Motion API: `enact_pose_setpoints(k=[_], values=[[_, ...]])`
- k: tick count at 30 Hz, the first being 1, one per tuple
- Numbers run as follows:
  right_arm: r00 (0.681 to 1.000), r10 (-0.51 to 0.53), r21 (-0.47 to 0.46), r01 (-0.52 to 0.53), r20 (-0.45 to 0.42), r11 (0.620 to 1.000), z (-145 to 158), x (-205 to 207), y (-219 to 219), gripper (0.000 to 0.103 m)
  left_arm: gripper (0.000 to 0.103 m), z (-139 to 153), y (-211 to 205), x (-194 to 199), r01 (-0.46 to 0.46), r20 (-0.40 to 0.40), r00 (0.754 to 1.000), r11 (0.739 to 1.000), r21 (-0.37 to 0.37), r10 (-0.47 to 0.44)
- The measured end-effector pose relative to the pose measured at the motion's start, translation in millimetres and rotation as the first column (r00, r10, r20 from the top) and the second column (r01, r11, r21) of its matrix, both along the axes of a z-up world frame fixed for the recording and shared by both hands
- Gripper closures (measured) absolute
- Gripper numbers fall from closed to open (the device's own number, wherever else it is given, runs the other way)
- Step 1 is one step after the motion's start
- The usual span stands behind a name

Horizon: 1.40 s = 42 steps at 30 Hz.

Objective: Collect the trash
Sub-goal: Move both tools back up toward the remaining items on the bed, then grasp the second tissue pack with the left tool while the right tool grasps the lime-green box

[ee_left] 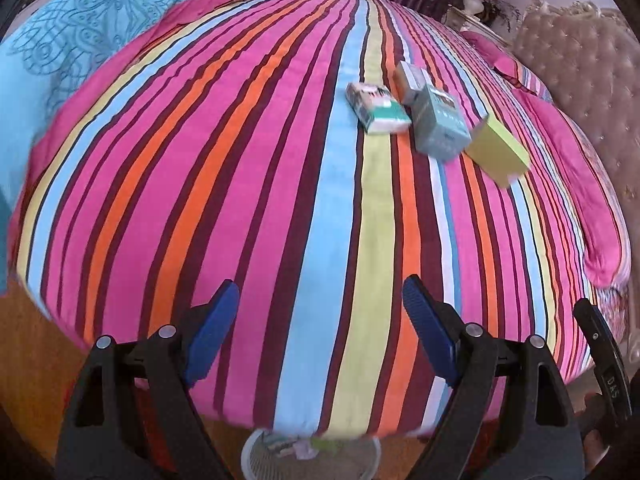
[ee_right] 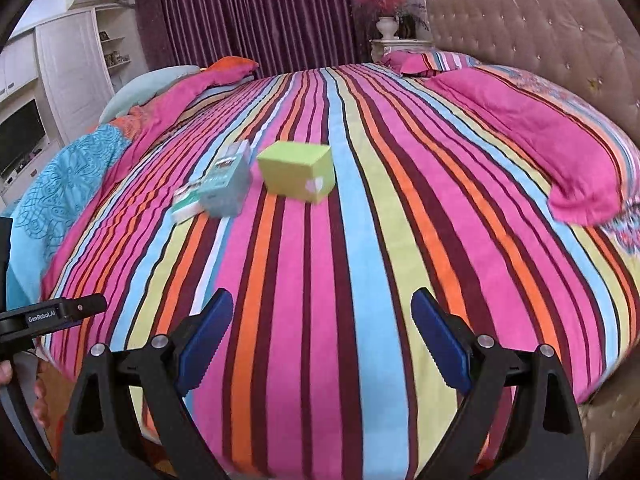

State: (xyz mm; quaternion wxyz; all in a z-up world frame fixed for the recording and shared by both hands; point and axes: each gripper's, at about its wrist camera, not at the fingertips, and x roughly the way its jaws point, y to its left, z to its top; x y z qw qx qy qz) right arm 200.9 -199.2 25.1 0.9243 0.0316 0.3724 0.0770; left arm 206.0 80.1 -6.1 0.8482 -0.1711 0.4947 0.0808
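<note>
1. While both grippers hang over the near edge of the bed [ee_right: 360, 264], the jaws of the left gripper [ee_left: 320, 332] and the right gripper [ee_right: 322, 344] stand wide open and hold nothing.
2. Four boxes lie close together at upper centre of the frame: a yellow box [ee_right: 298, 176], a teal box [ee_right: 224, 188], a flat box [ee_left: 378, 108] and a small box [ee_left: 410, 80].
3. At the bottom edge of the left view, a white bin [ee_left: 256, 456] shows below the bed.

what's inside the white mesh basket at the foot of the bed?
In the white mesh basket, left wrist view, a few pale bits show at the top: greenish and pinkish pieces, too blurred to identify. The striped bedspread edge overhangs its far side and the frame cuts off the rest.
</note>
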Motion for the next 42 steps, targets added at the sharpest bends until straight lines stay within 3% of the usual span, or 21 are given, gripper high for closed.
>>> enact_pose_setpoints(k=[9,15,23,28,36,42], values=[[0.996,0.076,-0.084,-0.072,0.045,0.994,-0.4,51.6,3.2,0.017,0.021,-11.2,10.6,57.2,-0.044,-0.03,0.999,0.999,-0.016,0.044],[0.994,0.107,-0.104,-0.104,0.024,0.989,-10.6,85.6,-0.8,0.017,0.021,-16.7,9.7,91.0,-0.07,-0.045,0.997,0.996,-0.056,0.068],[0.99,0.141,-0.113,-0.14,-0.003,0.984,-18.2,119.8,3.8,0.017,0.021,-18.4,9.8,138.7,-0.08,-0.056,0.995,0.995,-0.055,0.077],[0.986,0.169,-0.119,-0.169,-0.008,0.978,-18.1,133.9,11.7,0.017,0.021,-20.9,15.3,169.1,-0.111,-0.072,0.992,0.989,-0.098,0.104],[0.974,0.227,-0.182,-0.226,-0.017,0.957,-21.3,154.4,27.2,0.017,0.021,-28.3,14.6,205.1,-0.103,-0.103,0.99,0.993,-0.057,0.097],[0.962,0.27,-0.206,-0.272,-0.036,0.94,-26.5,169.4,37.8,0.017,0.021,-34.9,15.3,218.5,-0.131,-0.111,0.987,0.987,-0.097,0.12]])
